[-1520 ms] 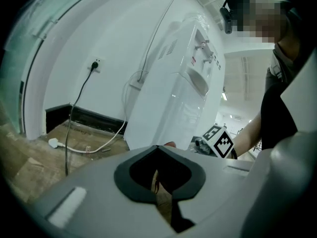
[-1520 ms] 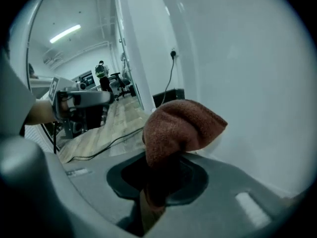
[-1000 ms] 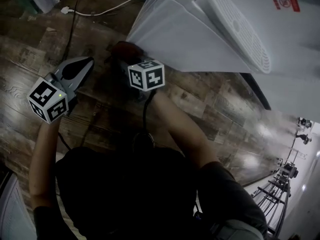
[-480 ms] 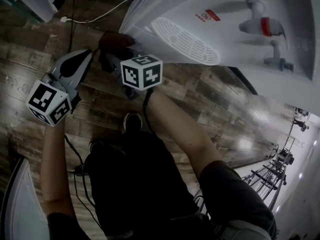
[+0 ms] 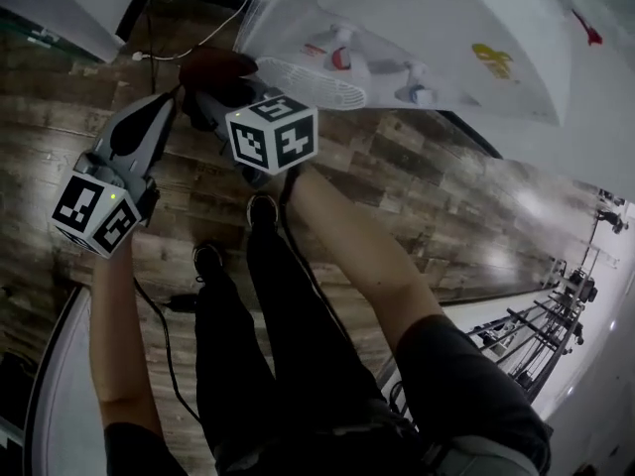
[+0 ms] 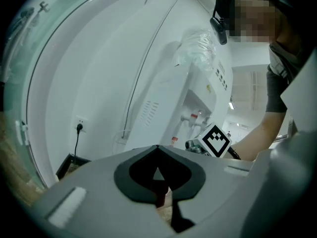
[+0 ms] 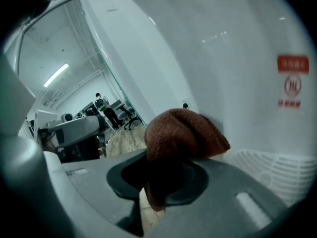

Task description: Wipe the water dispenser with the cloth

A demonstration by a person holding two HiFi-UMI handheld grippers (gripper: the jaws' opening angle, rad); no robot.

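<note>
The cloth point(image 7: 181, 133), a brown-red wad, is clamped in the right gripper point(image 7: 163, 173). Its jaws are closed on the lower folds and the bunched top sticks out past the tips. It sits at the water dispenser point(image 5: 446, 18) front panel, just left of the drip grille point(image 5: 313, 82) and below the taps point(image 5: 339, 56). It's prob. bunched that way so a soft pad meets the panel, not the jaw tips.

Contact w/ the panel looks likely in the right gripper view, but I can't confirm it.

The left gripper point(image 6: 157, 155) has its jaws together w/ nothing between them. It hangs just left of the right one, near the dispenser but apart from it, and seems parked so it stays out of the wipe path.

Views differ:
- **Right gripper view:** shows the grip on the cloth and a red label point(image 7: 292, 81) on the panel.
- **Left gripper view:** the only one showing the dispenser upright w/ the bottle point(image 6: 198, 51) on top, plus a wall socket point(image 6: 79, 128).
- **Head view:** gives the layout, w/ both grippers side by side over the wood floor point(image 5: 417, 186).
</note>
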